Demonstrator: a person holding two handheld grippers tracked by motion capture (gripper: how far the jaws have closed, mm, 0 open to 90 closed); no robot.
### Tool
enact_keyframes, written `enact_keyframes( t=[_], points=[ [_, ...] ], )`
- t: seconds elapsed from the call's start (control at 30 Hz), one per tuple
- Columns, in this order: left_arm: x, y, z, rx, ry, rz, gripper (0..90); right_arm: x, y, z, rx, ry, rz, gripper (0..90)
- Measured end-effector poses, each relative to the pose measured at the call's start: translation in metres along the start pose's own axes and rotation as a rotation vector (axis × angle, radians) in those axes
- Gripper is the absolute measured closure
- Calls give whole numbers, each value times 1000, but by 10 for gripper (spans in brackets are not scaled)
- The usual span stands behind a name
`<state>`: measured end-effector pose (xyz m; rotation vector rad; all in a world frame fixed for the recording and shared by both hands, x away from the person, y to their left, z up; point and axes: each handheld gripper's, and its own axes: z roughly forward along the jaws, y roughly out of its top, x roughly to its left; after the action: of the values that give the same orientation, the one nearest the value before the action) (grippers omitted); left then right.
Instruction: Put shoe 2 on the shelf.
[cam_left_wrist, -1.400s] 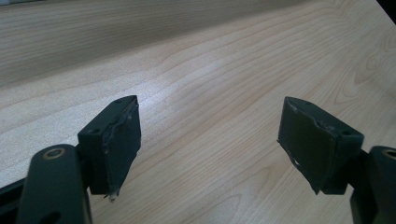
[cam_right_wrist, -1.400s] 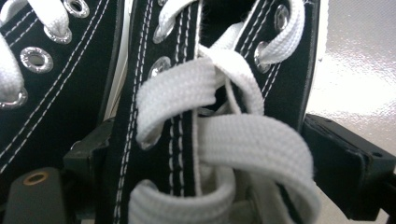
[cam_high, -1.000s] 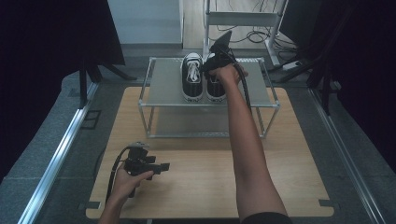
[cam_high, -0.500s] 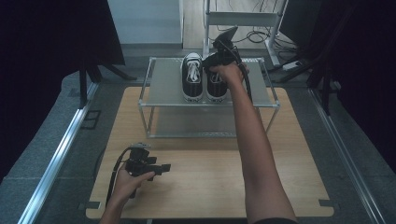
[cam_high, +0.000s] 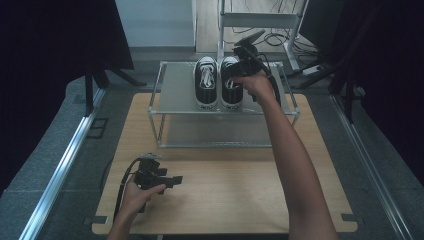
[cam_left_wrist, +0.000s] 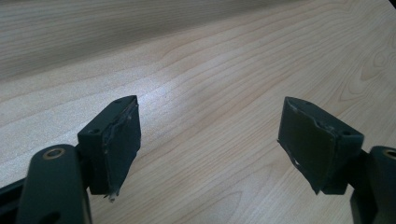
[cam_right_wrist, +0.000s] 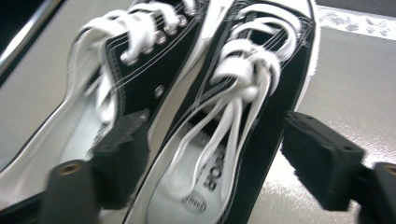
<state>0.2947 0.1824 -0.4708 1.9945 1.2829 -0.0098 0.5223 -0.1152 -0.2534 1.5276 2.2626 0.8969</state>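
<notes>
A pair of black lace-up sneakers with white toe caps stands side by side on the top shelf of a metal rack (cam_high: 175, 95). These are the left shoe (cam_high: 206, 82) and the right shoe (cam_high: 231, 95). My right gripper (cam_high: 241, 64) hovers over the heel end of the right shoe (cam_right_wrist: 243, 121), open. One jaw sits between the two shoes and the other stands off the outer side. The left shoe (cam_right_wrist: 135, 70) lies beside it. My left gripper (cam_high: 176, 179) rests low over the wooden table (cam_left_wrist: 210, 56). That left gripper (cam_left_wrist: 210, 116) is open, with nothing between its pads.
The rack has a lower shelf (cam_high: 220, 132) and stands at the far half of the wooden tabletop (cam_high: 225, 195). Metal rails (cam_high: 65, 160) run along both sides. Cables and a frame (cam_high: 260, 20) lie on the floor beyond.
My right hand has shifted slightly over the right shoe. The left gripper has stayed where it was.
</notes>
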Motion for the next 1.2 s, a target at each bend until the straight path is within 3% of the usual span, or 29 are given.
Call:
enact_keyframes(
  t=[0.2,0.33,0.5,0.83,1.2],
  points=[
    [-2,0,1,4,3,6,216,-1,-22,-20,-42,79,-70,348],
    [-3,0,2,7,7,5,216,-6,-37,-34,-90,135,-77,383],
    [-6,0,6,12,11,9,216,-12,-52,-46,-109,179,-111,396],
    [-8,0,11,32,13,22,216,-28,-87,-65,-135,228,-136,406],
    [-9,0,12,37,13,23,217,-39,-125,-70,-164,287,-165,413]
  ],
)
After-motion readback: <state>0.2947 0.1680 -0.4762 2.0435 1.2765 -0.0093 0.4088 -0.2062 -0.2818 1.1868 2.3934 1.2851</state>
